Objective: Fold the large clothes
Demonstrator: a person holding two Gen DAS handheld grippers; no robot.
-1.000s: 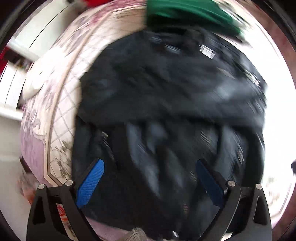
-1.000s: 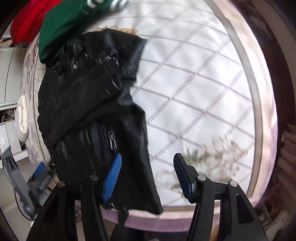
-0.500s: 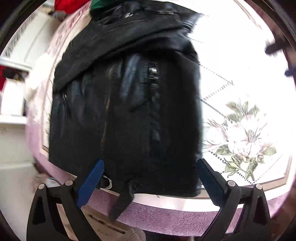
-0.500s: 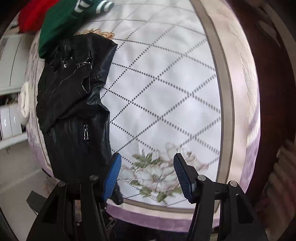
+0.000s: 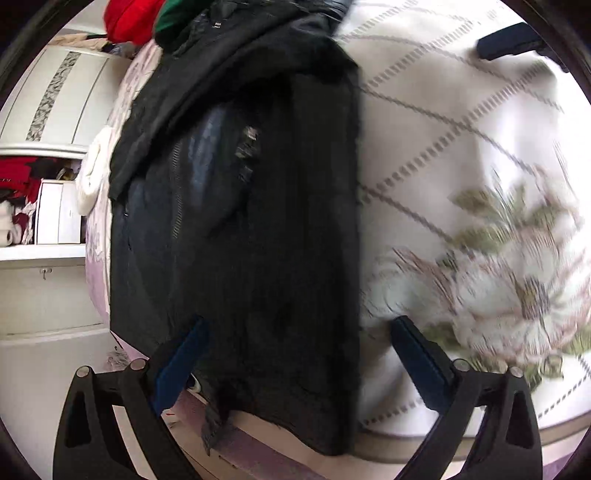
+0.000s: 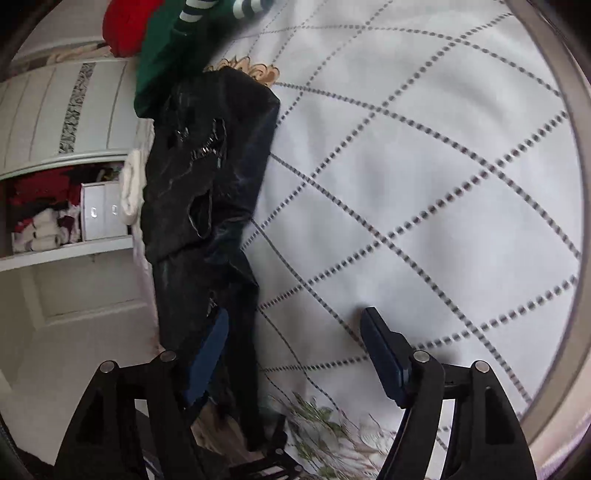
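A black leather jacket (image 5: 240, 221) lies lengthwise along the left side of the bed (image 5: 461, 147), folded into a long strip, its hem at the near edge. My left gripper (image 5: 299, 362) hovers open over that hem, and the pads (image 5: 181, 362) do not press the leather. In the right wrist view the jacket (image 6: 207, 184) runs down the left side. My right gripper (image 6: 297, 354) stands over the jacket's right edge and the bare quilt; its jaws are opening and grip nothing. Its dark finger also shows at the top right of the left wrist view, as the right gripper (image 5: 506, 40).
A green sweater with striped cuffs (image 6: 166, 48) and a red garment (image 6: 125, 29) lie at the bed's far end. A white folded item (image 6: 133, 184) sits beside the jacket. A wardrobe with open shelves (image 6: 55, 206) stands to the left. The quilted bedspread (image 6: 424, 184) spreads to the right.
Both grippers have sunk toward the bed. The left view has slid from the jacket's middle to its near hem. The right jaws have spread wider beside the jacket's right edge.
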